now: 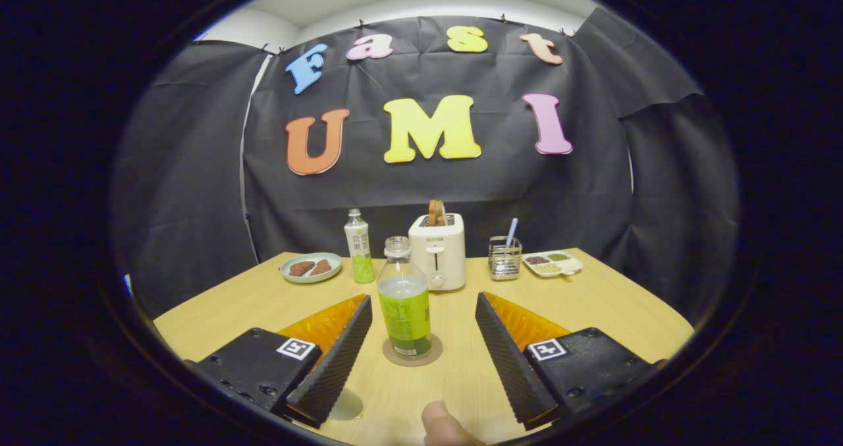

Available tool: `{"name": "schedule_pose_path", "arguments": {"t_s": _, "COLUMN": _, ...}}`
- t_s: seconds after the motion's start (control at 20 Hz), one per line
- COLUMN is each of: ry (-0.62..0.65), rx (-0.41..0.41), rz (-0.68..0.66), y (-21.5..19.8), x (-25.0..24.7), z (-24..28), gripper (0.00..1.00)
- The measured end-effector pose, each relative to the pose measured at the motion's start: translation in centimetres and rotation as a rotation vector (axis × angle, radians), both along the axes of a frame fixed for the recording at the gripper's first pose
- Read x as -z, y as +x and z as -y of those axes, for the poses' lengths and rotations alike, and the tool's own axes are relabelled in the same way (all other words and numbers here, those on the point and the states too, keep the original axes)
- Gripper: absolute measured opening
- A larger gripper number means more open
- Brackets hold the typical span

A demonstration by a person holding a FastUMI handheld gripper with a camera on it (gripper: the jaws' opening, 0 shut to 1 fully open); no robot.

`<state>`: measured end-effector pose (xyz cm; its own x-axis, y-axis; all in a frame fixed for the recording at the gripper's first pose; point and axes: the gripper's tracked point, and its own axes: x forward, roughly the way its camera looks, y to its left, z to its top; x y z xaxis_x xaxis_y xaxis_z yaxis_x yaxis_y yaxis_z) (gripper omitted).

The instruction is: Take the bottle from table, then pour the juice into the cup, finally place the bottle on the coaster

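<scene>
A clear juice bottle with a green label stands upright on a round brown coaster on the wooden table. Its neck is uncapped and the liquid reaches about the shoulder. My gripper is open, its ribbed black fingers spread to either side of the bottle without touching it. The bottle sits between the fingertips, closer to the left one. A pale round glassy shape, possibly the cup, lies by the base of the left finger, mostly hidden.
Beyond the bottle stand a white toaster with bread in it, a second green-label bottle, a plate of brown food, a wire holder and a white snack tray. A person's fingertip shows near me.
</scene>
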<state>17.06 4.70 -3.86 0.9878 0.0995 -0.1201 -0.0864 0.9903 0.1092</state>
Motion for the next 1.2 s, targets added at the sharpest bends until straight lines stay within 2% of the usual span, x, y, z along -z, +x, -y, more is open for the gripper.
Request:
{"name": "schedule_pose_path", "arguments": {"t_s": 0.75, "ry": -0.068, "rx": 0.125, "rz": 0.134, "y": -18.7, "x": -5.8, "z": 3.7, "gripper": 1.0}}
{"name": "schedule_pose_path", "arguments": {"t_s": 0.95, "ry": -0.079, "rx": 0.137, "rz": 0.124, "y": -22.4, "x": -5.8, "z": 3.9, "gripper": 1.0}}
{"name": "schedule_pose_path", "arguments": {"t_s": 1.2, "ry": -0.032, "rx": 0.143, "rz": 0.161, "y": -25.0, "x": -6.6, "z": 3.3, "gripper": 1.0}}
